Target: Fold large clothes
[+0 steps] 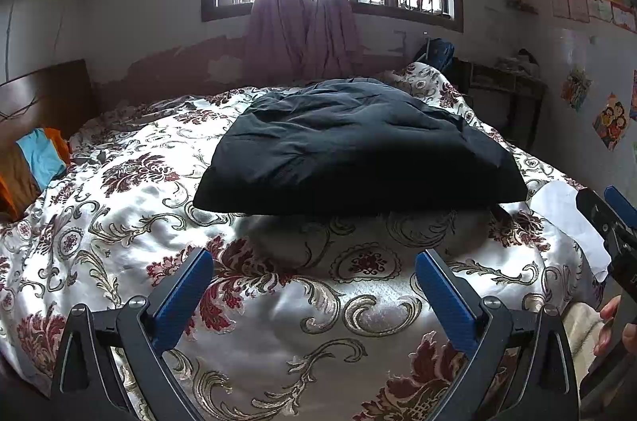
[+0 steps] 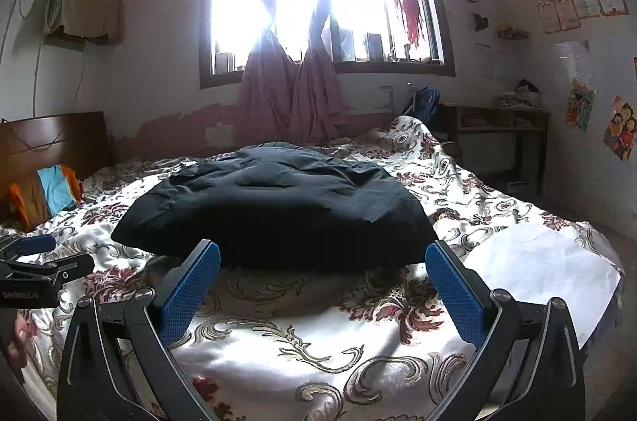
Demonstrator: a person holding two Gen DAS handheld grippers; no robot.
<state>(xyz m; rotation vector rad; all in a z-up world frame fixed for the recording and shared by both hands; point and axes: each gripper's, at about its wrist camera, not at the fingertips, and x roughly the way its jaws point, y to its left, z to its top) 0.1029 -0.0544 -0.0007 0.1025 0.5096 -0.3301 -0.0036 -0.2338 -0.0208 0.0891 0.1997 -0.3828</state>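
Dark garment [image 2: 274,210] lies ahead on bed [image 2: 318,341], long axis crosswise; right tongs [image 2: 322,281] nearer; left tongs [image 1: 314,285] likewise spread, empty.

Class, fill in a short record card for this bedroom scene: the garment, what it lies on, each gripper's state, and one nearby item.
garment: dark garment, lying in a compact bundle, edges look tucked under
surface: floral bedspread
left gripper: open, empty, short of the garment
right gripper: open, empty, near the garment's front edge
nearby: white sheet on the bed, right of the garment
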